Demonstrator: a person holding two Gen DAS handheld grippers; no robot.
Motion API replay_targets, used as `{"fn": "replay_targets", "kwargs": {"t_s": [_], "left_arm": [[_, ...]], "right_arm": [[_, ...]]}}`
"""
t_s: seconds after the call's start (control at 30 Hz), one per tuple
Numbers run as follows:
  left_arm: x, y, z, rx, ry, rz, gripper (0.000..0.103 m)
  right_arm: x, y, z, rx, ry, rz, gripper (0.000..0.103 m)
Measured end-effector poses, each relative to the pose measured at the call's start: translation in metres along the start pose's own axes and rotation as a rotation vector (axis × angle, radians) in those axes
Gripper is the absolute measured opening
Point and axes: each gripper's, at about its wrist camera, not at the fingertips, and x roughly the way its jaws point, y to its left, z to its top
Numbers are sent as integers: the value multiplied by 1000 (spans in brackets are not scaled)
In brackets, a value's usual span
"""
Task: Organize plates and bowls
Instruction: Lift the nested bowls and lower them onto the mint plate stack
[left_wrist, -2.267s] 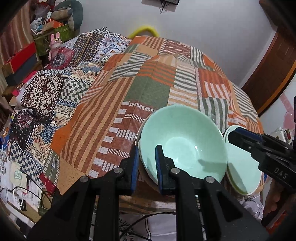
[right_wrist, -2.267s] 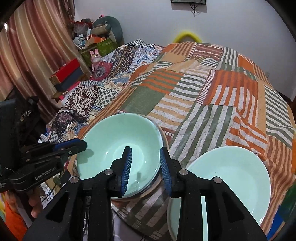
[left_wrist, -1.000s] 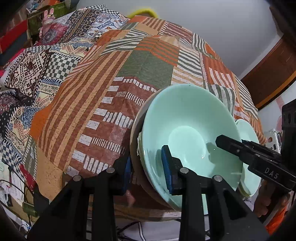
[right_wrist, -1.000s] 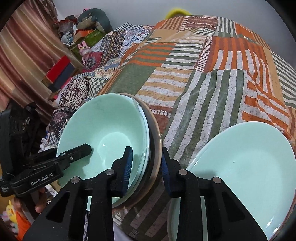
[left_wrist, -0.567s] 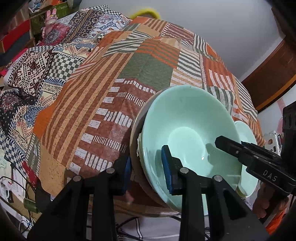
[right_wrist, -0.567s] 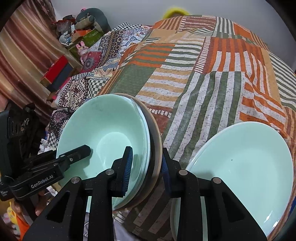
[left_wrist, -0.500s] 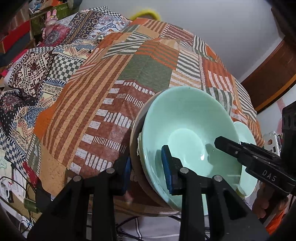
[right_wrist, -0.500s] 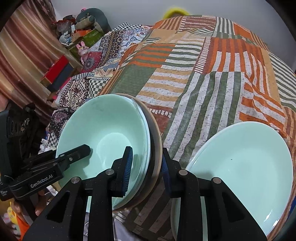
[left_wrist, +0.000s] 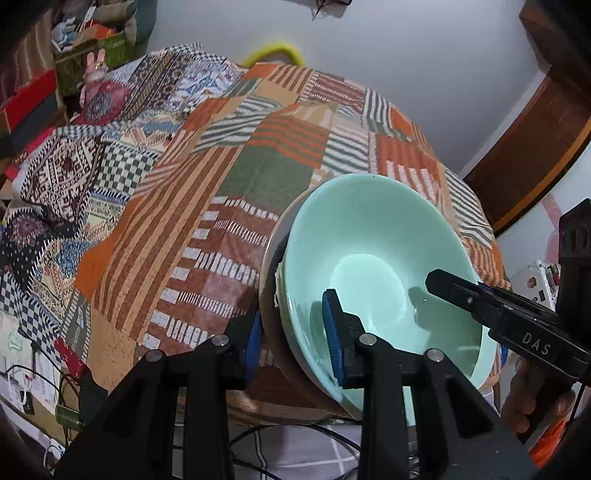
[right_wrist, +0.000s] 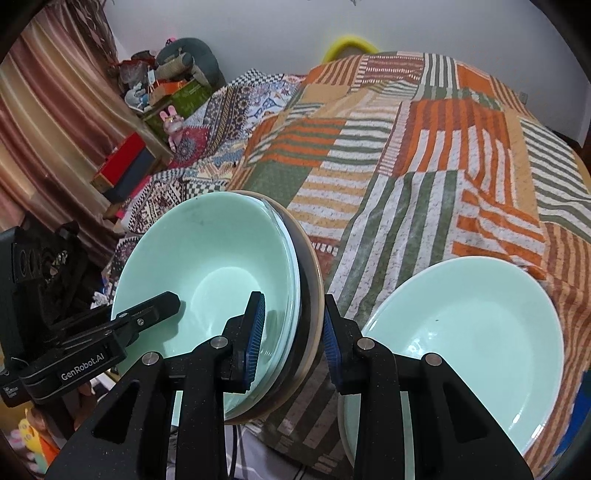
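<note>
Both grippers grip one stack at the near edge of the round table under a striped patchwork cloth in orange, green and cream (left_wrist: 236, 177): a pale mint-green glazed bowl (left_wrist: 373, 258) nested with what look like more bowls on a dark, tan-rimmed plate (right_wrist: 308, 280). The left gripper (left_wrist: 293, 334) straddles the stack's left rim, one blue pad inside the bowl and one outside the plate, jaws clenched on it. The right gripper (right_wrist: 290, 332) does the same on the opposite rim. The stack appears tilted and lifted off the cloth, so the step in hand looks like carrying it to a new spot.

The next move calls for keeping both grips even so the nested pieces do not slide, then setting the stack down level.

Only the right wrist view shows the wide mint-green shallow plate (right_wrist: 469, 332) lying on the cloth just beside the stack; the left wrist view hides it behind the bowl, but shows the brown wooden door frame (left_wrist: 524, 147)
</note>
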Motion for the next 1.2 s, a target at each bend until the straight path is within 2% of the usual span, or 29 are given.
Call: {"fn": "replay_targets", "kwargs": {"t_s": [0.67, 1.2], "left_arm": [[-33, -74, 1, 125, -70, -59, 31], [-20, -136, -7, 244, -30, -107, 31]], "right_arm": [[-73, -33, -11, 55, -162, -25, 28], [-114, -75, -33, 140, -234, -88, 28]]}}
